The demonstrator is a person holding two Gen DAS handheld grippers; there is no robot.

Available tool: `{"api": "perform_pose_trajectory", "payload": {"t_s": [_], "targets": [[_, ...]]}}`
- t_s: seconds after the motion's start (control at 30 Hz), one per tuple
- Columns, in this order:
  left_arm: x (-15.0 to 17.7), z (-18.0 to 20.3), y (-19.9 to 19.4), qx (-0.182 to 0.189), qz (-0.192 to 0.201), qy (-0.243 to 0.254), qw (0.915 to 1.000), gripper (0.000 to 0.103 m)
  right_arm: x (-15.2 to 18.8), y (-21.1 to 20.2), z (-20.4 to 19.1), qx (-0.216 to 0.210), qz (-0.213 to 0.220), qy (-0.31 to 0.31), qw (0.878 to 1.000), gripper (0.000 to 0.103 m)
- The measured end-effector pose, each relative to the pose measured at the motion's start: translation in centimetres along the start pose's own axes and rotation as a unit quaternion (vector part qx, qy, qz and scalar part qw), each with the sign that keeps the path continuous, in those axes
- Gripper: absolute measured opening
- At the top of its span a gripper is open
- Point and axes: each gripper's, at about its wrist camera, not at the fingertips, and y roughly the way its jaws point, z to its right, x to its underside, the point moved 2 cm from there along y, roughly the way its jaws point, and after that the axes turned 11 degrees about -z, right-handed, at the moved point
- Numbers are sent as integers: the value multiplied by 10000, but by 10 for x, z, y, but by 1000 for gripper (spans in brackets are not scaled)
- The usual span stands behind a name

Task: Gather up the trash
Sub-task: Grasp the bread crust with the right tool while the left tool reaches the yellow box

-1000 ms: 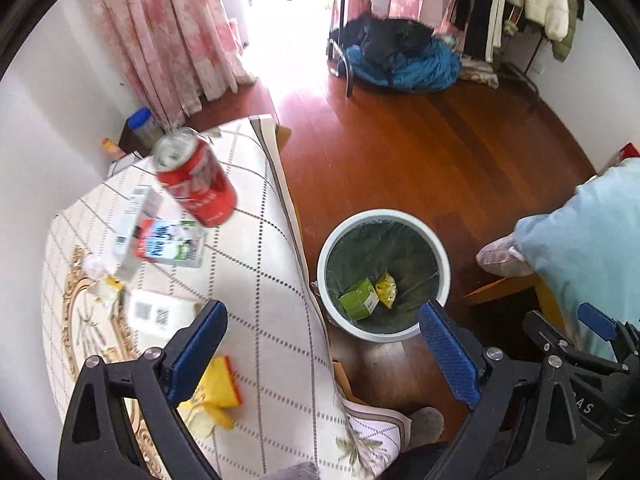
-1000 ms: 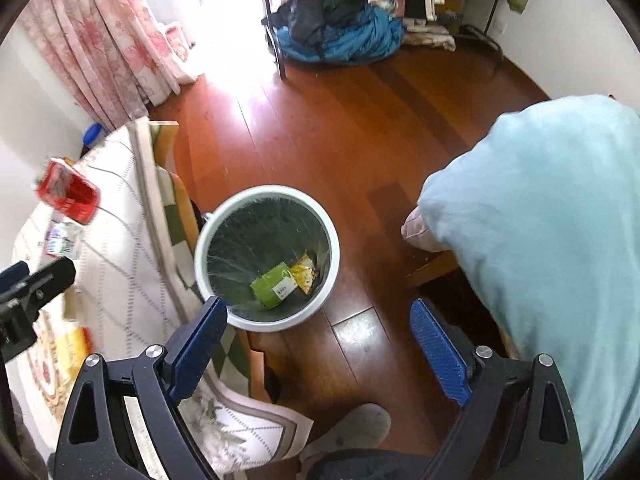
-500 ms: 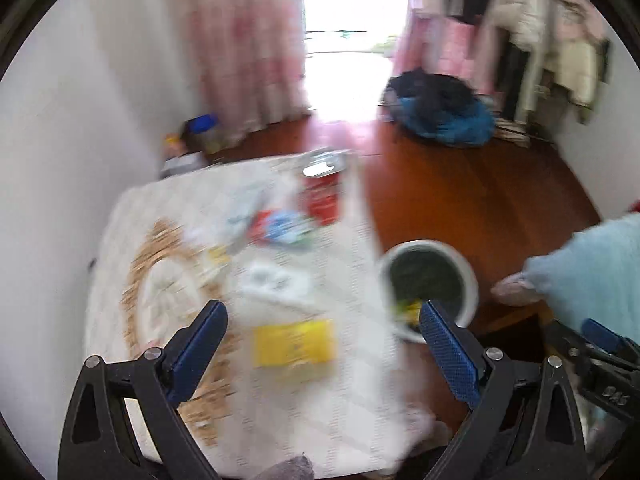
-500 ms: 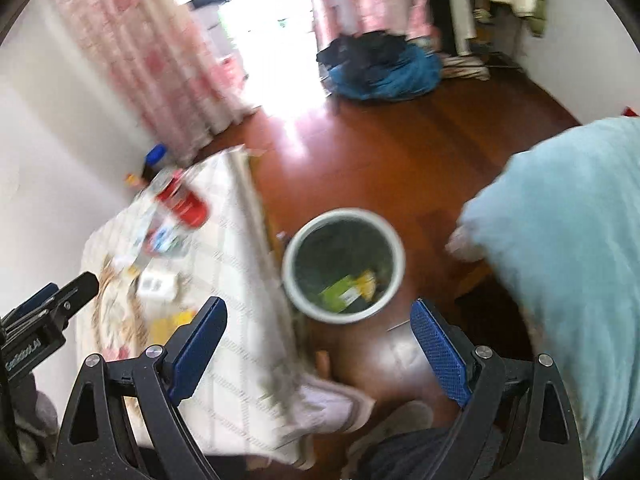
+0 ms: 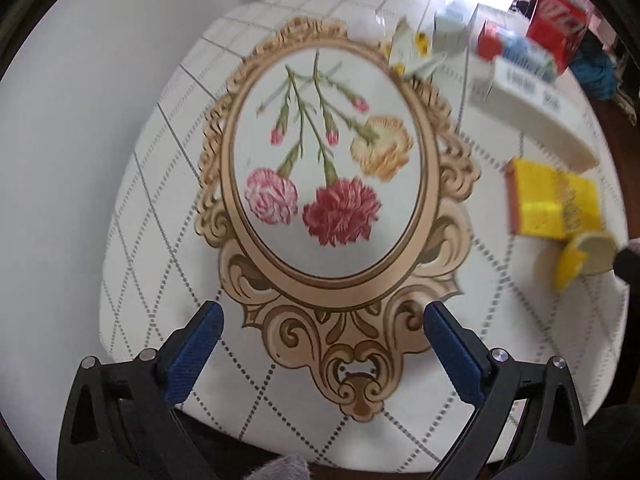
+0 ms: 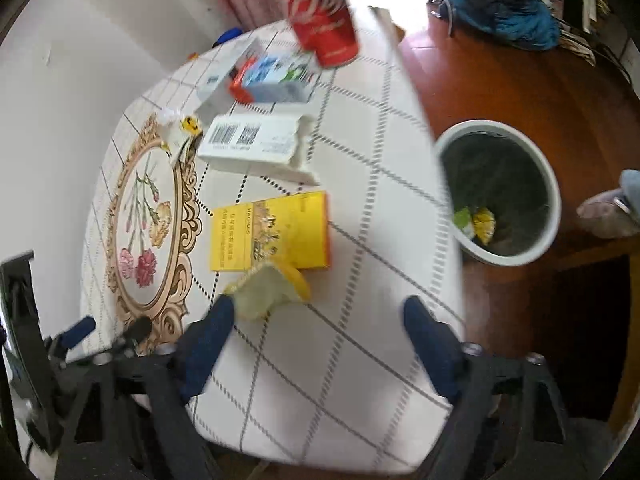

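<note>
Trash lies on a table with a white checked cloth [image 6: 360, 360]: a red can [image 6: 324, 24], a blue and white carton [image 6: 276, 76], a white barcode box [image 6: 256, 144], a yellow box [image 6: 272, 236] and a pale yellow peel [image 6: 268, 288]. My right gripper [image 6: 316, 324] is open and empty over the cloth, just short of the peel. My left gripper [image 5: 322, 328] is open and empty above the cloth's flower print [image 5: 324, 168]. The yellow box [image 5: 552, 204], the peel [image 5: 584, 260] and the can [image 5: 560, 20] show at the right there. The white bin [image 6: 500, 188] stands on the floor right of the table.
A white wall [image 5: 80, 120] runs along the table's left side. The bin holds a green and a yellow wrapper [image 6: 476, 220]. A pile of blue and dark clothes [image 6: 504, 12] lies on the wooden floor at the back. A slippered foot [image 6: 608, 212] is right of the bin.
Both grippers have swung left from over the bin and come down over the table. The left now faces the flower print, the right the yellow box and peel. Both stay open.
</note>
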Motion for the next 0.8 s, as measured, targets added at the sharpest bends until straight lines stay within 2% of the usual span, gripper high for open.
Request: {"api": "perform_pose_trajectory", "payload": {"t_s": [0.1,0.17,0.2,0.23,0.27,0.37,0.43,0.53,0.57,0.6,0.63,0.7,0.73,0.8], "targets": [[0,4,8,9,-27,113,9999,102,-8,16,-4,-101,-29,14,9999,58],[-2,8,11,-22,-33,222,9997,103,-11,25,-8,-296,-27,26,9996,34],[-2,10,10,-52,2,256,9997,103,-12,27,-9,-347,-24,24,9994,27],[-1,9,9,-81,32,329,9994,103,-11,28,-9,-377,19,30,9993,15],[-1,10,8,-130,51,447,9989,103,-9,28,-8,-435,47,46,9990,10],[-5,29,-6,-291,270,949,9947,103,-6,18,4,-439,149,264,9986,9],[-9,51,-20,-447,559,1556,9852,103,-5,7,23,-359,195,490,9980,8],[-15,95,-40,-687,976,2715,9550,103,-8,-7,58,-168,156,798,9965,8],[-18,110,-46,-713,1075,3126,9411,103,-9,-11,71,-124,119,890,9959,8],[-24,120,-49,-691,1095,3443,9299,101,-11,-12,81,-92,81,951,9954,8],[-27,136,-51,-680,1070,3877,9130,101,-12,-14,88,-85,41,997,9950,8],[-31,154,-51,-692,1023,4392,8898,101,-13,-13,101,-118,-75,1113,9937,8],[-35,163,-50,-693,990,4614,8789,101,-15,-12,107,-140,-137,1177,9929,8],[-41,178,-46,-606,777,4945,8636,97,-15,-12,118,-181,-207,1257,9917,8]]}}
